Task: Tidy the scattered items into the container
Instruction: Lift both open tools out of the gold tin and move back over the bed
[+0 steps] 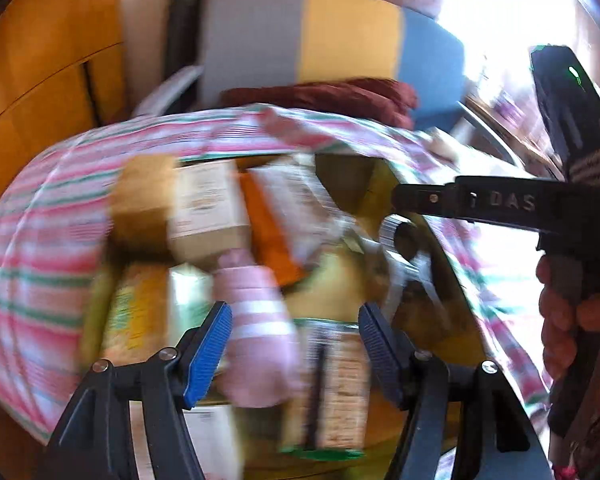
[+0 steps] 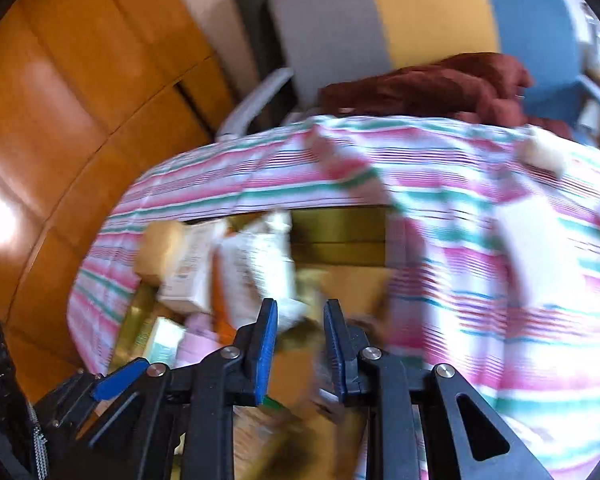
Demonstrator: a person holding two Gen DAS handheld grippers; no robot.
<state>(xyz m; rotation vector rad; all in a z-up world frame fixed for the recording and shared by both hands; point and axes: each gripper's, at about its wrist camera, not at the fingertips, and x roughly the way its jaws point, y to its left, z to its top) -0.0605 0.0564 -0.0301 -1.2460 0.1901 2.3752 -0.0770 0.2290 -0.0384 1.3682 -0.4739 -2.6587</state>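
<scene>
An open cardboard box [image 1: 352,184] [image 2: 340,232] sits on the striped tablecloth [image 1: 40,240] and holds several packets. Among them are a white carton [image 1: 208,208] [image 2: 188,272], an orange packet [image 1: 268,236] and a pink striped roll [image 1: 256,320]. My left gripper [image 1: 296,336] hangs open over the box; the pink roll lies under it near the left pad, apart from the right pad. My right gripper [image 2: 300,340] [image 1: 396,200] is shut over the box's right side. Blur hides whether anything thin is pinched. A silvery wrapper [image 1: 404,248] shows just below its tip.
Loose pale items [image 2: 540,156] [image 2: 528,248] lie on the cloth right of the box. A chair [image 2: 420,20] with grey, yellow and blue panels and a dark red cloth [image 2: 440,84] stands behind the table. Wooden floor [image 2: 60,120] lies to the left. A person's hand [image 1: 556,320] holds the right gripper.
</scene>
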